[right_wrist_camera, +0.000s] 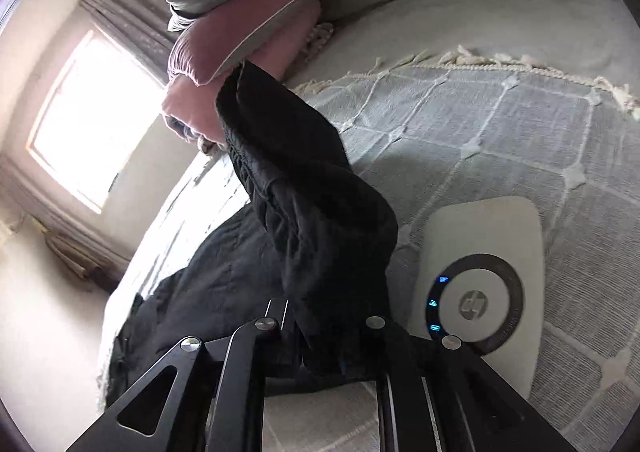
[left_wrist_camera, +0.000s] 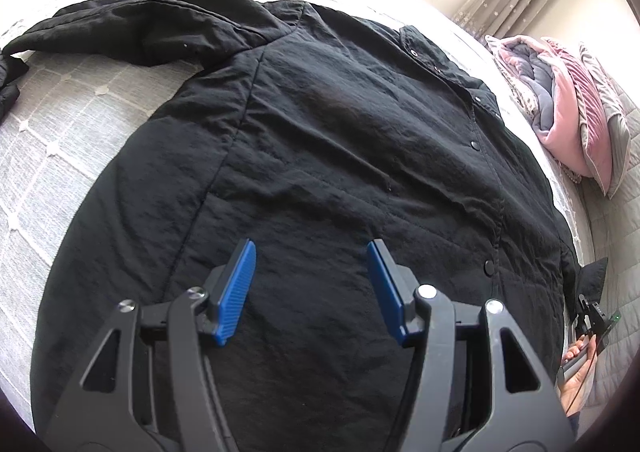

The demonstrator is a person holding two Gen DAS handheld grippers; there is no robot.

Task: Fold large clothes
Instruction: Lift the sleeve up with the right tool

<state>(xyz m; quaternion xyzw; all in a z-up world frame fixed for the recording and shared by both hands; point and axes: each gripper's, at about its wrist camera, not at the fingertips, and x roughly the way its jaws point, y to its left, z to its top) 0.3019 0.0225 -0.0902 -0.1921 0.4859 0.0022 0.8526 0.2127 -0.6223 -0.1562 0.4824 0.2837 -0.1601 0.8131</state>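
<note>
A large black jacket lies spread on the bed, snap buttons along its right side, one sleeve stretched to the far left. My left gripper is open just above the jacket's lower body, its blue pads apart and empty. My right gripper is shut on the jacket's other sleeve and holds it lifted off the bed; the fingertips are buried in the black cloth. The right gripper also shows at the right edge of the left wrist view.
The bed has a grey blanket with a white grid pattern and a fringed edge. Pink and grey pillows are stacked at the headboard. A white device with a lit ring lies on the blanket by the right gripper. A window is behind.
</note>
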